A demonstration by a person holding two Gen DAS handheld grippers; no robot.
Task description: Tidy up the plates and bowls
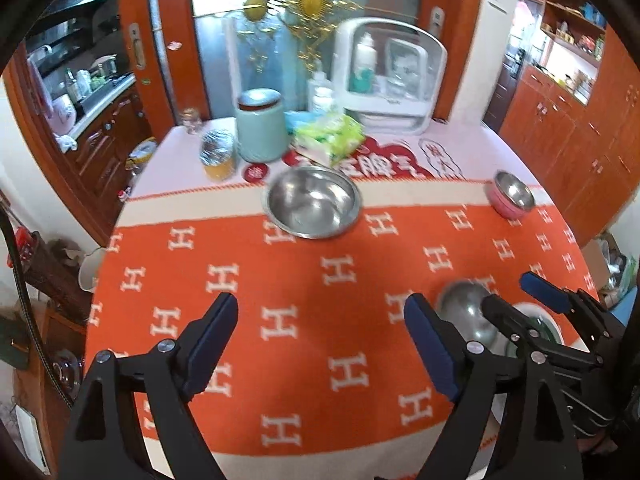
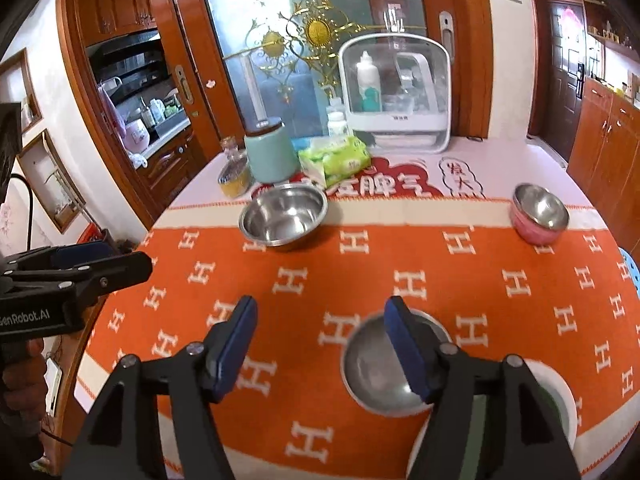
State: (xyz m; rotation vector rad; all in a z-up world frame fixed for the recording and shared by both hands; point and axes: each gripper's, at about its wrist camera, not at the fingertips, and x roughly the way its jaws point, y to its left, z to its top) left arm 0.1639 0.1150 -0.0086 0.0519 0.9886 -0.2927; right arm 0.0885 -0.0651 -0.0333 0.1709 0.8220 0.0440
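A round worktop (image 2: 500, 208) draped in an orange cloth patterned with white H letters is shown with four vessels spread across it. A large stainless-steel bowl (image 2: 283, 215) is seen at the far centre-left, just in front of a mint-green lidded canister (image 2: 270, 154) and a green tissue pack (image 2: 340, 158). A small steel bowl with a pink outer shell (image 2: 540, 213) is set well apart at the far right. A small plain steel bowl (image 2: 378, 364) is placed at the near edge, right of centre, and just to its right a white-rimmed dish with a dark green inside (image 2: 560, 400) is partly hidden by the tool's frame.

The left tool (image 1: 320, 344) is held above bare cloth with its jaws spread wide and nothing between them. The right tool (image 2: 322, 344) is likewise held with jaws apart and empty; its right finger is seen crossing over the near steel bowl, though contact cannot be confirmed.

Nothing is judged to be nested yet. Gathering is likely best served if one wall of a small bowl is straddled by the jaws, the rim is pinched squarely, and the bowl is lifted level before it is lowered into the larger one. Polished steel is expected to slip, so a firm, centred pinch is advised.
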